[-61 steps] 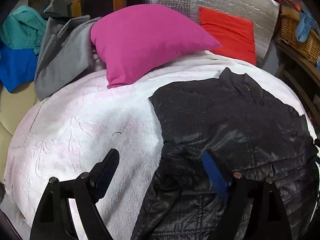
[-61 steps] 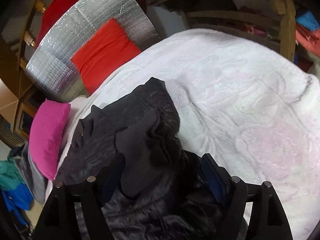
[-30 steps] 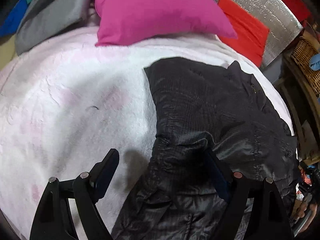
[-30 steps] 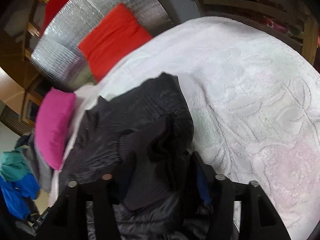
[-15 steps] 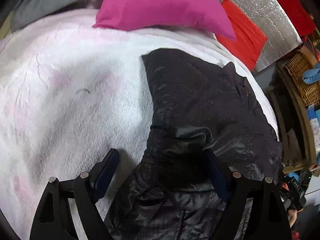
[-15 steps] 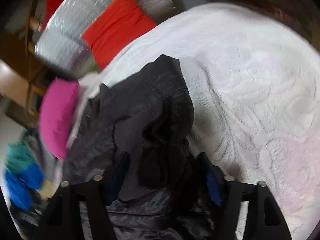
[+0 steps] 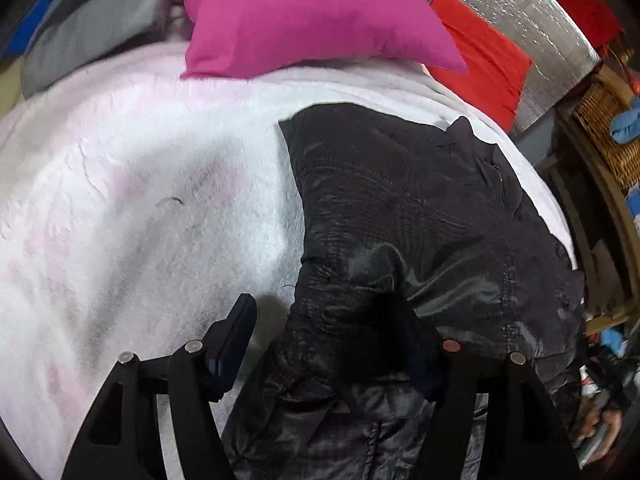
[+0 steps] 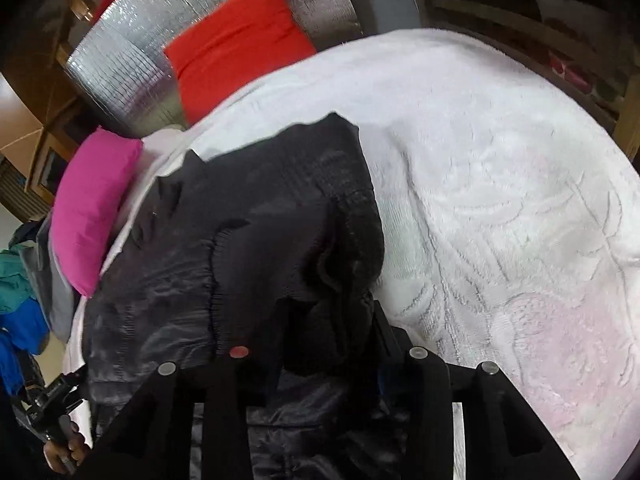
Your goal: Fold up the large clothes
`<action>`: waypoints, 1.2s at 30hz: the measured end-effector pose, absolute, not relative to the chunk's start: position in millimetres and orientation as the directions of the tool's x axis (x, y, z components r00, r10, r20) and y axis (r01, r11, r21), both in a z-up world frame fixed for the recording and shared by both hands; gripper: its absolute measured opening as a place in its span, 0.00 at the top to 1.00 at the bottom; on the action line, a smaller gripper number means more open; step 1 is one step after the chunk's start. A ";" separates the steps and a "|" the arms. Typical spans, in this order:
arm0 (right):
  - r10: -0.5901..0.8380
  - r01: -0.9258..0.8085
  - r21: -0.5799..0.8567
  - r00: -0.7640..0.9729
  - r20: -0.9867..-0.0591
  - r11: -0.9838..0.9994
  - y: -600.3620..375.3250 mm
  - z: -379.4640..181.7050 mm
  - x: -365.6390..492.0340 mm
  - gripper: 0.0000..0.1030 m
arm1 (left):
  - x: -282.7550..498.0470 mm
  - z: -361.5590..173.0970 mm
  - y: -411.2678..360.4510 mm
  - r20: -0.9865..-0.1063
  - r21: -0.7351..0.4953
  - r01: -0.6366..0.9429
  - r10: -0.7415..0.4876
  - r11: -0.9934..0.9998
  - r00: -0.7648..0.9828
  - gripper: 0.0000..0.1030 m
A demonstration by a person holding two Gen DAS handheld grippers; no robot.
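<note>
From the left wrist, I see the black jacket lying on the white blanket of the bed, below the pink pillow and toward the red cushion's side. My left gripper is spread wide: one of its fingers sits over bare blanket beside the jacket's edge, the other is sunk in a dark, shiny fold. Nothing is pinched. If I close here, I think I catch only the slippery top layer and the edge slides out mid-fold.

From the right wrist, the jacket's knit cuff and a bunched sleeve are heaped between the fingers of my right gripper, on the side of the jacket away from the pink pillow. The cloth hides the tips, so I cannot tell whether they are clenched on it. Lifting now risks dragging the whole heap, or dropping the sleeve crooked across the body.
</note>
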State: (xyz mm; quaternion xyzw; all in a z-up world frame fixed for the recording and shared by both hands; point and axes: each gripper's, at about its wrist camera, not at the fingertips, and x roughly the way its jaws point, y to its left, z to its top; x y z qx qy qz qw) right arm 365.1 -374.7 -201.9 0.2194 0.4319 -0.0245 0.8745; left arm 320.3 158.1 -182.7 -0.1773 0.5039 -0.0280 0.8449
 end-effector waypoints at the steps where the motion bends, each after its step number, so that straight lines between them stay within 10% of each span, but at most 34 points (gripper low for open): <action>1: 0.154 0.227 0.370 0.631 -0.760 0.901 -376.4 -198.9 360.2 0.48 | 317.9 -180.5 157.5 -0.840 -0.315 -0.129 -0.212 0.940 0.499 0.33; 15: 0.157 0.152 0.363 0.703 -0.693 0.919 -382.8 -166.7 278.7 0.34 | 243.0 -127.7 144.9 -0.710 0.045 -0.046 0.064 0.998 0.701 0.24; 36: 0.175 0.170 0.370 0.655 -0.735 0.913 -391.5 -190.2 219.3 0.34 | 135.1 -153.3 172.1 -0.802 -0.102 -0.061 -0.046 0.993 0.595 0.23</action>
